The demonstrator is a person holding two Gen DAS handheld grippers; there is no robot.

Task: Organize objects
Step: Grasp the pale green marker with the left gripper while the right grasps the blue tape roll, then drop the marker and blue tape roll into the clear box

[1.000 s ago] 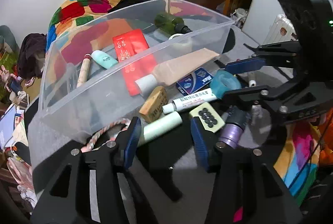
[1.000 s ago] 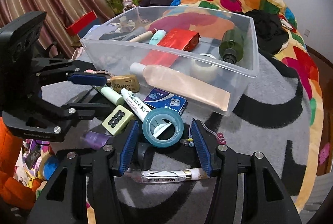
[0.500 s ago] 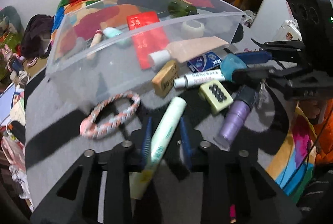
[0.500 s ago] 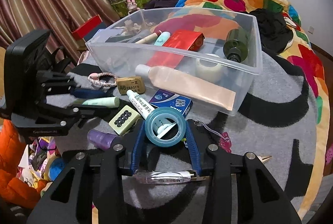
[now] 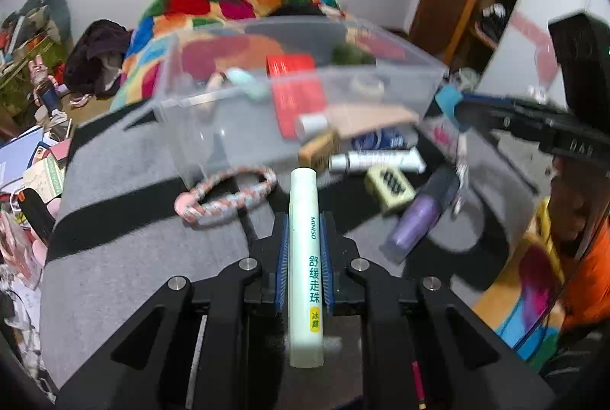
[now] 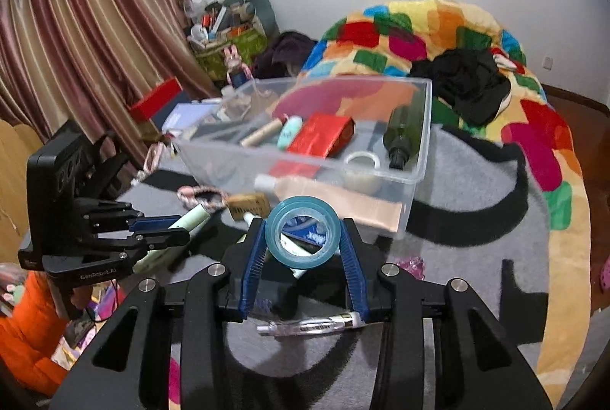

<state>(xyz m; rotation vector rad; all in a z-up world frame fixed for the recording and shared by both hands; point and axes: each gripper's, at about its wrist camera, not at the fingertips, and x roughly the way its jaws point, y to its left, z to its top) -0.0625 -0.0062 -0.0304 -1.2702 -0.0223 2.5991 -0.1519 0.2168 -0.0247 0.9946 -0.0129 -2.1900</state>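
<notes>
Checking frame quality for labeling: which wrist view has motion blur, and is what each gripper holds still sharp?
Left wrist view: the clear bin and loose items like the purple bottle are smeared, but the pale green tube in the left gripper is sharp, print legible. Right wrist view: mostly crisp, with the blue tape roll in the right gripper sharp; fisheye bending at the edges.
</notes>
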